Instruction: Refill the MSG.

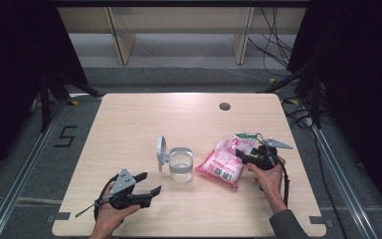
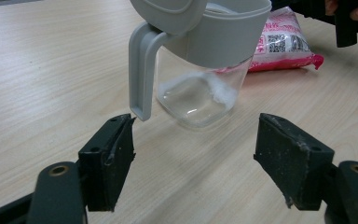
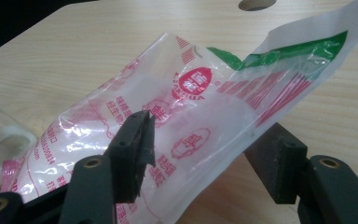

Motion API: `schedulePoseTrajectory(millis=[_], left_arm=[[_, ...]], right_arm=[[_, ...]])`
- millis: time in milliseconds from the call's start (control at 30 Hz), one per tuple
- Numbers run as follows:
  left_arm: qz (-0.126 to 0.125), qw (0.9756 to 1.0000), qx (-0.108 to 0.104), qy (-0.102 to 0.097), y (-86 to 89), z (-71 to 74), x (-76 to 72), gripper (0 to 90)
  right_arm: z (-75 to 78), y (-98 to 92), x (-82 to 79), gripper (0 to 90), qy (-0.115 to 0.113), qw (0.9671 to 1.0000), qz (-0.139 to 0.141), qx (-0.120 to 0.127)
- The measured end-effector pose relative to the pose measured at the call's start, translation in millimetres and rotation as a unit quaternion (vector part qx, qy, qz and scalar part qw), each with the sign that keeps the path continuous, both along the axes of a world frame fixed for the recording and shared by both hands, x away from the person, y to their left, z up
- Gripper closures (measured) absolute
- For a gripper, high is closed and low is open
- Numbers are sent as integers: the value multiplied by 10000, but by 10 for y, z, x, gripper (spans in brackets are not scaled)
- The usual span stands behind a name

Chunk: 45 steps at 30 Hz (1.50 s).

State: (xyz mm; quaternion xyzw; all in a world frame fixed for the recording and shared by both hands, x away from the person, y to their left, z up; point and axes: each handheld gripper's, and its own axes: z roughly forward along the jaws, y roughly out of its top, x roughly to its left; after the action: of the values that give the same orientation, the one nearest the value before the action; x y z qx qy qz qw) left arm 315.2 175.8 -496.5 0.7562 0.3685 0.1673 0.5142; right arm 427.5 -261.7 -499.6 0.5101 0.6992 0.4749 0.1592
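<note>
Bag [image 3: 168, 140] lies toward the table's [image 1: 129, 124] right edge, bracketed by the right gripper's [image 3: 200, 154] part-spread jaws for pickup. Left gripper [image 2: 193, 154] is held spread before the open jar [image 2: 205, 65], mid-table.

A pink-and-white printed plastic bag [image 1: 225, 162] lies on the table just right of a lidded clear jar [image 1: 180, 165].

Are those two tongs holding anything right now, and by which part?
The left tongs are open and hold nothing. The right tongs straddle the pink and white bag near its open top, but a firm hold cannot be told.
</note>
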Motion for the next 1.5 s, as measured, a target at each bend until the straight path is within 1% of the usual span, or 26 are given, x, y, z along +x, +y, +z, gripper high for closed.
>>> schedulePoseTrajectory(millis=[33, 67, 133, 167, 200, 233, 267, 300, 333, 367, 600, 633, 667, 700, 767, 933, 967, 1000, 1067, 1100, 1133, 1300, 1333, 1367, 1467, 1500], left_arm=[[-14, 10000, 87, -3, 13, 8, 2, 274], [-25, 10000, 62, 0, 12, 4, 3, 274], [-26, 10000, 42, 1, 12, -7, 6, 274], [-30, 10000, 43, 2, 11, -6, 7, 274], [6, 10000, -25, 13, -2, -5, 5, 274], [1, 10000, -30, 8, -3, -5, 4, 273], [-5, 10000, -27, 0, -5, -8, 2, 273], [-23, 10000, -26, 8, -4, -12, 1, 273], [-25, 10000, -23, -1, -3, -11, 2, 273], [-18, 10000, -42, 2, -5, -8, 3, 273], [-8, 10000, 57, 7, 11, 9, 2, 273], [-6, 10000, 62, 10, 12, 7, 1, 273], [-9, 10000, 82, 13, 15, 4, -1, 273], [-11, 10000, 78, 16, 16, 4, -3, 274], [3, 10000, 53, 11, 13, 9, 0, 274], [23, 10000, -9, 21, 6, 9, -3, 275], [17, 10000, -16, 18, 6, 8, -2, 275], [18, 10000, -19, 20, 7, 6, -3, 275], [1, 10000, 48, 16, 21, 7, -2, 275], [0, 10000, -56, 13, 12, 5, 1, 276], [13, 10000, -67, 2, 11, 10, 2, 276], [-33, 10000, 66, 32, 14, 3, -2, 278], [-39, 10000, 12, 45, 1, -4, 0, 277], [-72, 10000, 29, 31, -3, -7, 2, 278], [-64, 10000, -4, 43, -32, -10, -20, 278], [-85, 10000, 10, 38, -41, -4, -22, 278]], right_arm=[[4, -4, 0, 452, 25, 10000, 17, -49], [-4, 9, 18, 445, 29, 10000, 56, -12], [23, 39, 30, 461, 99, 9997, -2, -207], [31, 51, 35, 462, 67, 9998, 115, -168], [53, 106, 14, 463, 306, 9994, -25, -173], [22, 94, 63, 475, 68, 9995, 138, -258], [15, 99, 73, 484, 65, 9995, 138, -282], [17, 134, 63, 492, 253, 9996, 40, -138], [13, 137, 78, 514, 245, 9995, 43, -168], [1, 112, 105, 530, 78, 9995, 114, -284], [-32, 101, 141, 668, 86, 9997, 36, -230], [-18, 120, 112, 693, 252, 9997, 6, -57], [-14, 117, 109, 711, 275, 9996, 60, 27], [-16, 117, 110, 734, 252, 9997, 19, 29], [-14, 92, 124, 784, 103, 9997, 71, -226], [-9, 116, 115, 899, 69, 9997, 244, -32], [2, 140, 91, 900, 156, 9997, 208, 15], [5, 126, 107, 900, -21, 9993, 347, -103], [11, 142, 103, 900, -77, 9995, 296, -119], [45, 166, 58, 900, 111, 9996, 246, 10], [48, 144, 77, 900, -114, 9992, 376, -62], [166, 201, 25, 900, -246, 9986, 468, 97], [205, 212, 7, 900, -269, 9983, 516, 91], [226, 213, 20, 900, -435, 9971, 615, -71], [297, 236, -14, 900, -523, 9965, 649, -37], [311, 244, -29, 900, -534, 9964, 651, 80]])
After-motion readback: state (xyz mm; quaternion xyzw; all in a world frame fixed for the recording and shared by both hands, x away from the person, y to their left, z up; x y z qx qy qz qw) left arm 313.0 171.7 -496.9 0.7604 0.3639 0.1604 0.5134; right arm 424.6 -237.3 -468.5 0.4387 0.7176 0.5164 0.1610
